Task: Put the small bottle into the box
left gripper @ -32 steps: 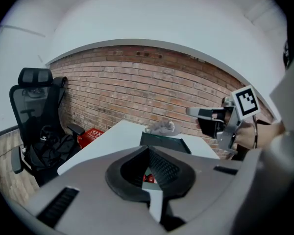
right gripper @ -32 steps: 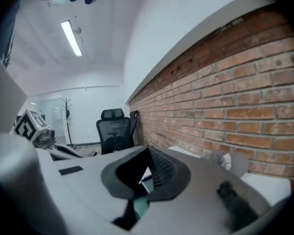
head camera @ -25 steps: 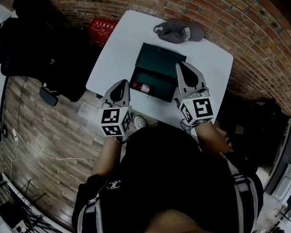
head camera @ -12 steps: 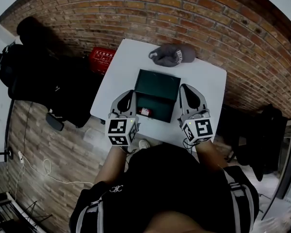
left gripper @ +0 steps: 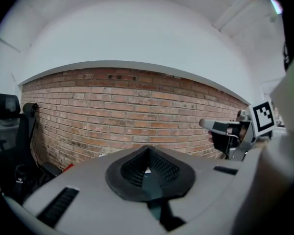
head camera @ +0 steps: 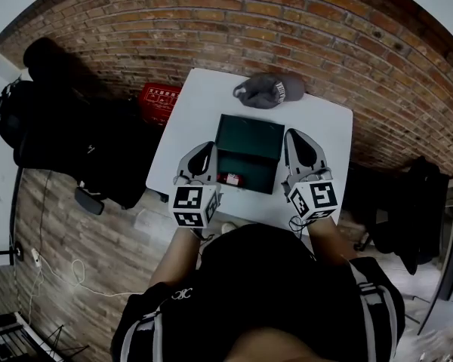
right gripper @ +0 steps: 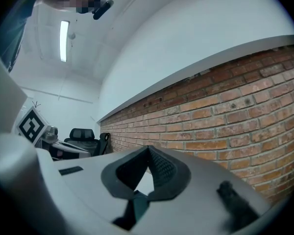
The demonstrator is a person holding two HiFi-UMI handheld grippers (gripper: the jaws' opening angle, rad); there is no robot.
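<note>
In the head view a dark green box (head camera: 251,140) stands open on the white table (head camera: 204,100). The small bottle (head camera: 232,179), red and white, lies in its near compartment. My left gripper (head camera: 204,148) is held just left of the box, jaws together and empty. My right gripper (head camera: 297,138) is held just right of the box, shut and empty too. In the left gripper view the left gripper (left gripper: 148,151) points at a brick wall, and the right gripper (left gripper: 220,127) shows at the right edge. The right gripper (right gripper: 148,151) in its own view also faces brick wall.
A grey cap (head camera: 270,89) lies at the table's far edge. A red crate (head camera: 158,100) sits on the floor at the table's left. Black bags and chairs (head camera: 53,119) stand further left. The brick wall (head camera: 287,21) runs behind the table.
The view has shifted, so the table and box sit slightly lower and more centred. Both grippers stay beside the box, shut; the bottle has not moved.
</note>
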